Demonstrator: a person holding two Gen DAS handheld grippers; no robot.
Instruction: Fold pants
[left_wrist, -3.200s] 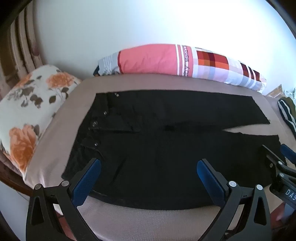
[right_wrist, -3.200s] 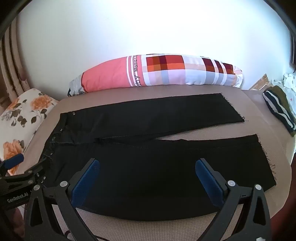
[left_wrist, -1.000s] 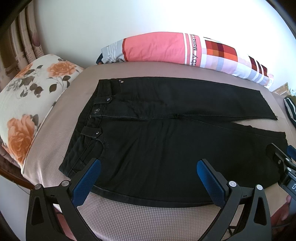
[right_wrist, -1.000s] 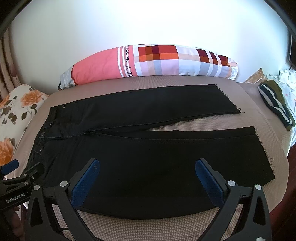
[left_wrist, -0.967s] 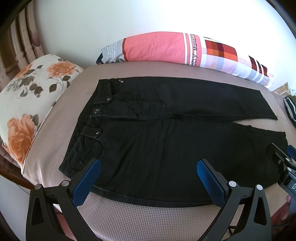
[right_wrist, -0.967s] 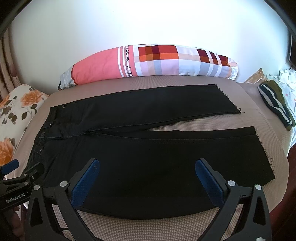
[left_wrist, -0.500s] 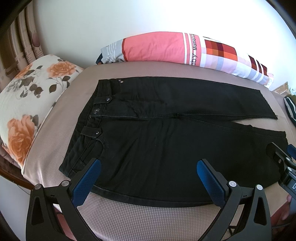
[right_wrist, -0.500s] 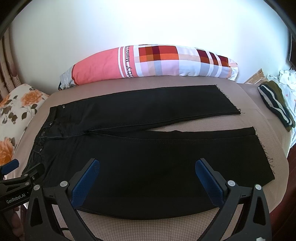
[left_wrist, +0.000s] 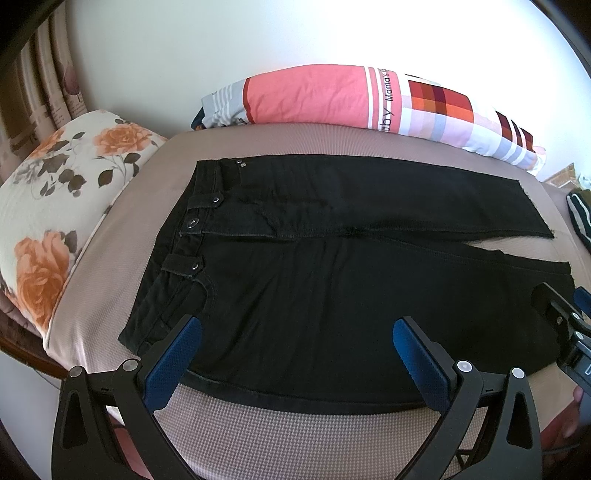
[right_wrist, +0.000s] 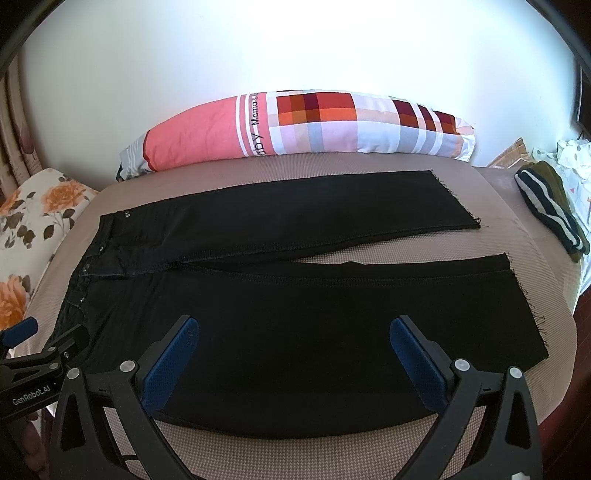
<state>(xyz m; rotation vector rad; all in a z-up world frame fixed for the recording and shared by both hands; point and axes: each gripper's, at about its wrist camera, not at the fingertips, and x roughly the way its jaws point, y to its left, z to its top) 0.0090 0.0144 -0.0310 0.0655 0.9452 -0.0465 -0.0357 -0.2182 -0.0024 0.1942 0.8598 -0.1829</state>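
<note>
The left tool (left_wrist: 297, 332) is spread wide with nothing between its blue pads (left_wrist: 173, 360), poised over the near edge of the black pants (left_wrist: 332, 280) at the waistband end. The right tool (right_wrist: 295, 330) is likewise wide open and empty, over the near leg toward the hem. In the right wrist view the left tool shows at 8 o'clock; in the left wrist view the right tool (left_wrist: 565, 325) shows at 3 o'clock, near the hem.

The pants lie flat and unfolded across the bed (right_wrist: 295, 454), waistband toward 9 o'clock, both legs running toward 3 o'clock with a narrow wedge of bed showing between them near the hems. At 12 o'clock, beyond the far leg, a long pink and checked bolster (right_wrist: 303, 125) lies against the wall. A floral pillow (left_wrist: 55, 206) sits at 9 o'clock beside the waistband. A striped dark garment (right_wrist: 550, 210) lies at 2 o'clock, apart from the hems.
</note>
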